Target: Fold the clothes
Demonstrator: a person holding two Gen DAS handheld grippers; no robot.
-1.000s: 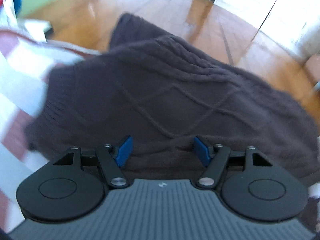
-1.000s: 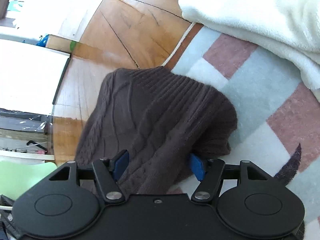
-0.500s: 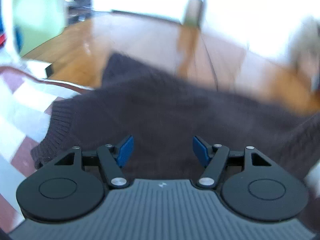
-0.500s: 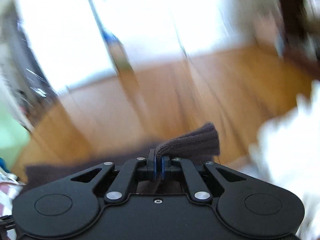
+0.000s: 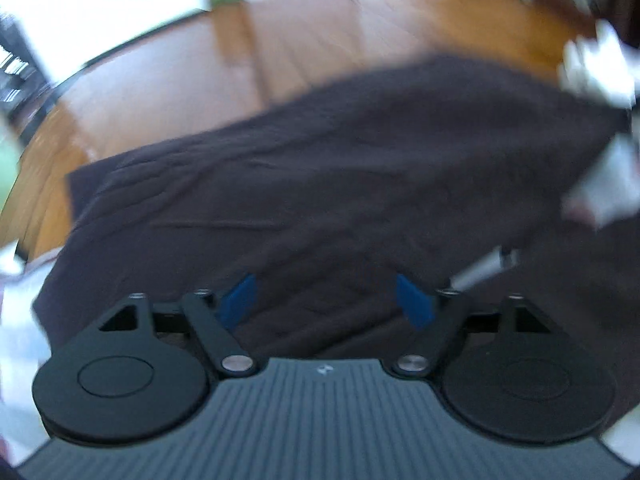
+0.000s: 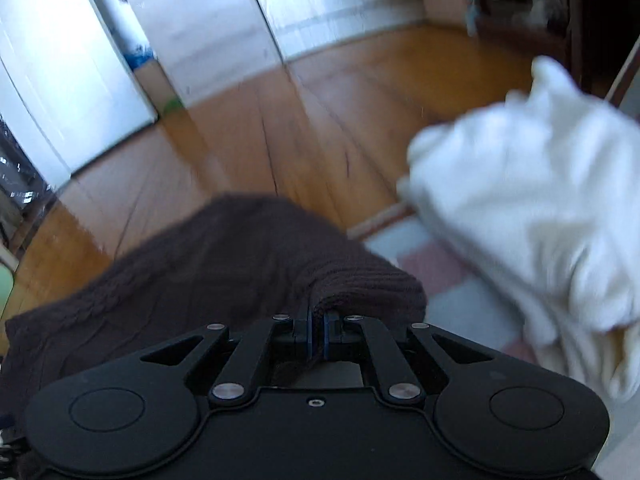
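Observation:
A dark brown cable-knit sweater lies spread over the rug edge and wooden floor. My left gripper is open, its blue pads apart just above the sweater's near part, holding nothing. In the right wrist view the sweater stretches away to the left. My right gripper is shut on its ribbed edge, which bunches up above the fingertips. The left wrist view is blurred.
A white fluffy garment lies heaped on the checked rug to the right. Wooden floor extends beyond, with white doors at the back left. A white blurred shape shows at the right of the left wrist view.
My right gripper closed on the sweater's ribbed edge and lifted it, swinging its view up toward the room. My left gripper stayed open and shifted over the sweater.

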